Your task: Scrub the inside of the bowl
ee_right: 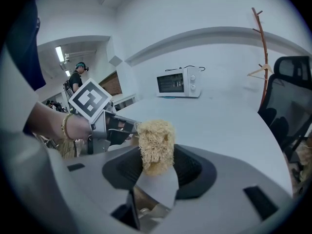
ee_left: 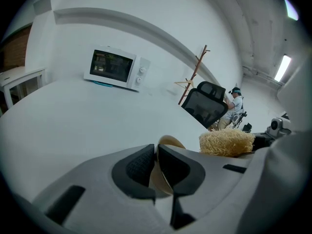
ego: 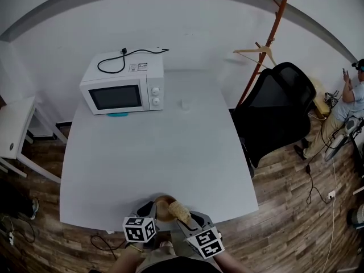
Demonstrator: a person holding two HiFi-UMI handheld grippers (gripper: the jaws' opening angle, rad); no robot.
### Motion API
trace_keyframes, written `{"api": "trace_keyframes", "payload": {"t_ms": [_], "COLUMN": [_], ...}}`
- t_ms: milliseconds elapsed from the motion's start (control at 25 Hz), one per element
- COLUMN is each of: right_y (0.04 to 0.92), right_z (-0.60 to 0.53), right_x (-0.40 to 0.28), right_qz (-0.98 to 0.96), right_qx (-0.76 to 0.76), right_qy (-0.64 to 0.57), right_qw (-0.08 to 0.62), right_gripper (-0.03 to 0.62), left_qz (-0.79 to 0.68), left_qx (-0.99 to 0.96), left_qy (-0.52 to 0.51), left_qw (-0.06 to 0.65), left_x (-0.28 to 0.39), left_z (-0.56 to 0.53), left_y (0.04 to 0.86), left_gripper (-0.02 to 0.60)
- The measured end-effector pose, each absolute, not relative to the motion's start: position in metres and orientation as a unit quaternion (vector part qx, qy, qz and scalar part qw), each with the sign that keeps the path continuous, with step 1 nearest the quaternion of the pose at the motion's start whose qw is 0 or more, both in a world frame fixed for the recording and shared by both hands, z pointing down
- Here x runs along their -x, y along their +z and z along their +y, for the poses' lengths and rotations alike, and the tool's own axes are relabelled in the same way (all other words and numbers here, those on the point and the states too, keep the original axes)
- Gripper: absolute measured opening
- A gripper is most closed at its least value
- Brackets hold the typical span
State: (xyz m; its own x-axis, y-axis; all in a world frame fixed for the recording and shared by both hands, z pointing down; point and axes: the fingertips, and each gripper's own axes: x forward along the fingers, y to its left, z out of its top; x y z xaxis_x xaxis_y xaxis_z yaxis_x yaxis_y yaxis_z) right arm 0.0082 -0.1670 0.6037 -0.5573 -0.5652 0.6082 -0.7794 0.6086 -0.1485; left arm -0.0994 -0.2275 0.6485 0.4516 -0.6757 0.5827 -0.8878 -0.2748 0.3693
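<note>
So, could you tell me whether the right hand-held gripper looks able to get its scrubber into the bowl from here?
Probably yes. The right hand-held gripper grips the scrubber right beside the bowl, which the left hand-held gripper holds by its rim; nothing lies between them.

One bowl (ee_left: pixel 169 141), one scrubber (ee_right: pixel 156 143), one microwave (ego: pixel 122 87)

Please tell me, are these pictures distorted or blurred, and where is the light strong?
Head view: strong fisheye, the table edges bow; light is even. Left gripper view: a ceiling lamp glares at the right, and the near foreground is soft. Right gripper view: the scrubber is in focus; the corners are black.
</note>
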Motion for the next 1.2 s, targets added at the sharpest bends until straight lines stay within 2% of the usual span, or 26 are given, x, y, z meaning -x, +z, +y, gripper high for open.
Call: {"api": "trace_keyframes", "payload": {"t_ms": [680,720,800,840,1200], "right_y": [0.607,0.606,0.605,0.605,0.598], "right_z": [-0.186,-0.186,-0.186,-0.186,-0.179], "right_x": [-0.012,-0.011,-0.008,-0.007,0.000], "right_qz": [-0.857,-0.857,-0.858,-0.858,-0.862], "right_qx": [-0.393,-0.393,-0.392,-0.391,-0.392], "right_qy": [0.213,0.213,0.212,0.211,0.195], "right_qw": [0.257,0.257,0.257,0.257,0.255], "right_gripper": [0.176,0.176,0.176,0.176,0.176], "left_qz": [-0.512,-0.513,-0.511,-0.511,-0.526], "left_qx": [-0.767,-0.766,-0.767,-0.767,-0.768], "left_qy": [0.149,0.148,0.145,0.144,0.124], "left_qw": [0.357,0.357,0.359,0.359,0.344], "left_x": [0.092,0.093,0.094,0.095,0.108], "left_z": [-0.250,-0.250,-0.249,-0.248,-0.241], "left_y": [0.662,0.662,0.662,0.662,0.645], "left_gripper": [0.032,0.037,0.126,0.140,0.161]}}
